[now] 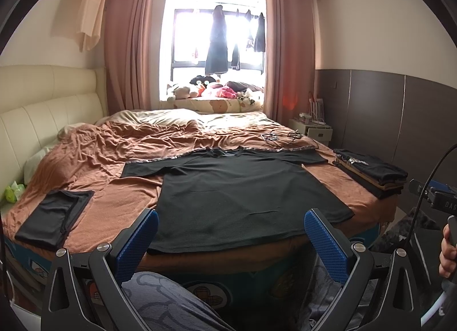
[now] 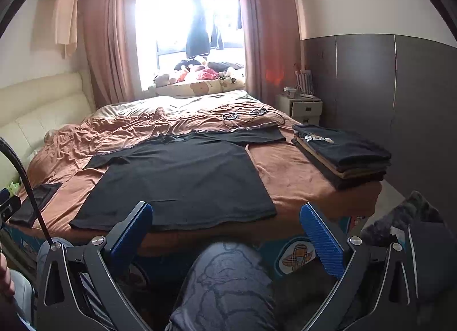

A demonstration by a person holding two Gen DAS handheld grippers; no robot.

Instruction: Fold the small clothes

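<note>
**A:** What is lying on the bed [image 1: 94, 154], going from its left edge to its right?

**B:** Near the left edge, by the near corner, a folded black garment [image 1: 54, 218] is lying flat. In the middle, a black T-shirt [image 1: 240, 196] is lying spread out, its hem reaching the near edge and its collar pointing toward the far edge, both sleeves out to the sides. At the right edge a stack of folded clothes [image 2: 342, 154] is sitting.

**A:** And the claws?

**B:** Both are hanging off the near edge, short of the cloth. The left claw [image 1: 231, 242] is standing wide, holding nothing. The right claw [image 2: 228, 234] is likewise wide and empty.

**A:** How should the first fold be going, then?

**B:** By my judgement, each claw should be pinching one side of the shirt, shoulder and hem on the same side, catching a single layer only. Thin cloth is likely to sag, so lifting low and carrying the side evenly toward the middle should be keeping the crease straight. The brown bedspread [image 2: 288, 171] underneath is wrinkled and could snag.
</note>
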